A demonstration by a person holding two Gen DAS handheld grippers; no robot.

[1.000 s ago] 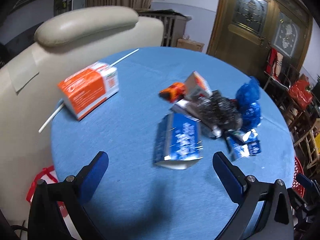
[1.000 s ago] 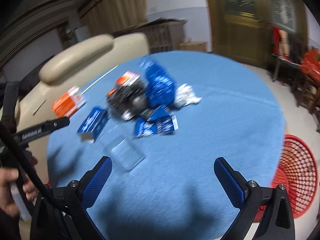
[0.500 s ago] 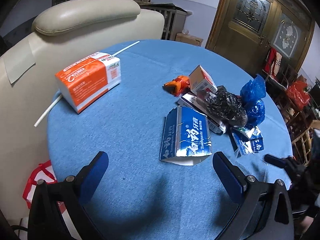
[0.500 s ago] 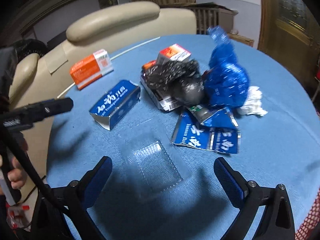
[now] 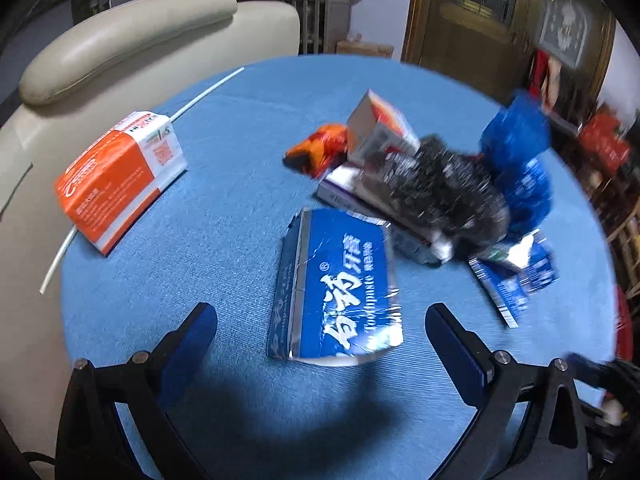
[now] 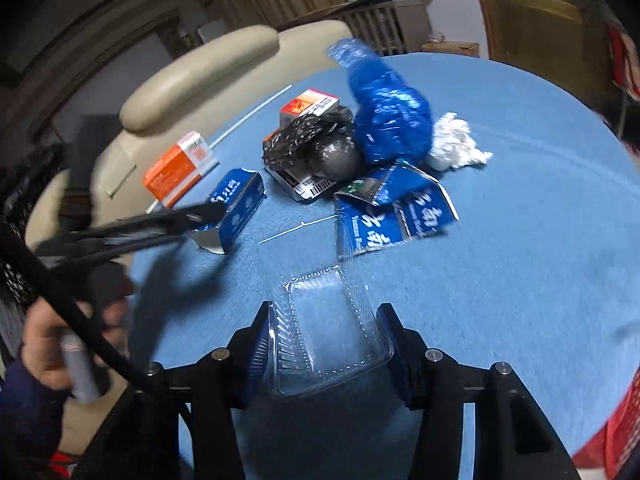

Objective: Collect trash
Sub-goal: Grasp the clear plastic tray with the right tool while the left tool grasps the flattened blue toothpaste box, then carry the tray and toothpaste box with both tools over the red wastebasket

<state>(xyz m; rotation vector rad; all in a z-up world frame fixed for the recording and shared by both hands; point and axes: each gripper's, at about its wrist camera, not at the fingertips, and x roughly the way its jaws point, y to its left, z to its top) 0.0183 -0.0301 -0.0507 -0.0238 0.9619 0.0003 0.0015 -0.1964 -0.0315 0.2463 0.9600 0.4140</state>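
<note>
My right gripper (image 6: 324, 332) is shut on a clear plastic tray (image 6: 324, 336) at the near edge of the round blue table (image 6: 520, 240). My left gripper (image 5: 320, 340) is open, its fingers on either side of the near end of a flattened blue toothpaste box (image 5: 340, 284), which also shows in the right wrist view (image 6: 236, 208). Behind lies a heap: a black bag (image 5: 436, 192), a blue bag (image 5: 520, 160), an orange wrapper (image 5: 320, 148), a small white-orange box (image 5: 380, 120) and torn blue carton pieces (image 6: 392, 212).
An orange and white box (image 5: 120, 172) and a white rod (image 5: 208, 90) lie at the table's left. A cream chair (image 5: 120, 40) stands behind. A white crumpled tissue (image 6: 456, 148) lies right of the heap. A red basket (image 6: 624, 420) stands off the table's right.
My right gripper has moved forward and closed on the clear tray. My left gripper has moved closer to the blue toothpaste box, which now lies between its fingers.
</note>
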